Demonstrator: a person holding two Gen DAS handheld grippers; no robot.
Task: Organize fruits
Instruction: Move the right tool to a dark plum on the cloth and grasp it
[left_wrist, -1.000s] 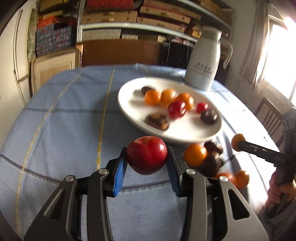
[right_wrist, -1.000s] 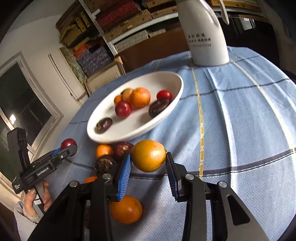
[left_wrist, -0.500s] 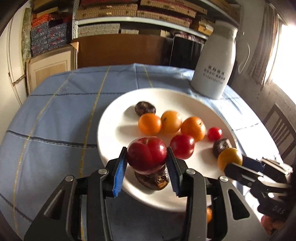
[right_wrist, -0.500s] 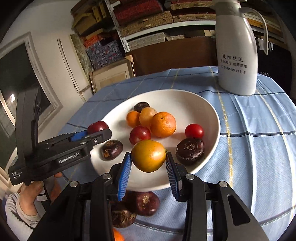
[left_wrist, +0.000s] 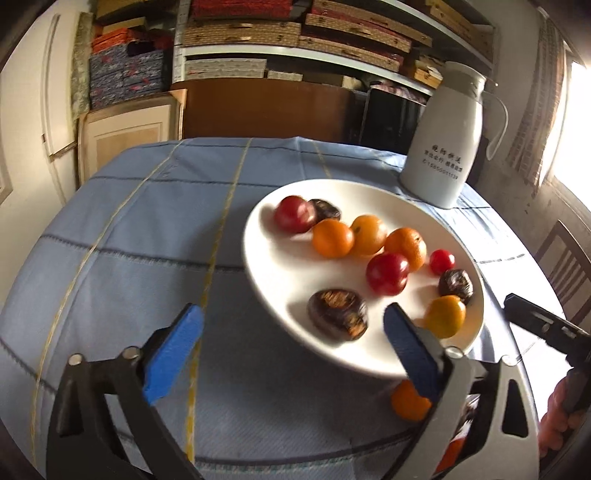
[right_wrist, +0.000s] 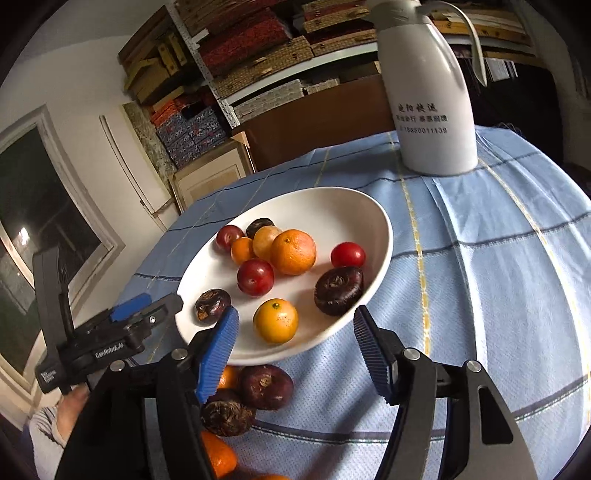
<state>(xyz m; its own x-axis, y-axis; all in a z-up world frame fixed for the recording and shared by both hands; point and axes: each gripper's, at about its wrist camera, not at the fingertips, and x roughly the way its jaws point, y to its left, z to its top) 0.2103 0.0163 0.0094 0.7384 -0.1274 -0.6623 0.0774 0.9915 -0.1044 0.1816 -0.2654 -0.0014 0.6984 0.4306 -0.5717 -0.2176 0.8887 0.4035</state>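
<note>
While both grippers open up with nothing between their jaws, the left gripper and right gripper hang by the white plate. Fruits lie on it, like the yellow orange.

My plate sits on the worktop, with the jug behind it toward the shelves. In the plate, three citrus fruits cluster at the middle, touching one another; a plum and a chestnut lie behind them. Another plum lies just before the cluster, and a small tomato to its right. Nearest me in the plate lie a kumquat with one chestnut left of it and another right. My left tongs hang before the plate's left edge, my right tongs over its near rim, both opening with nothing between. More fruit lies on the worktop just before the plate.
</note>
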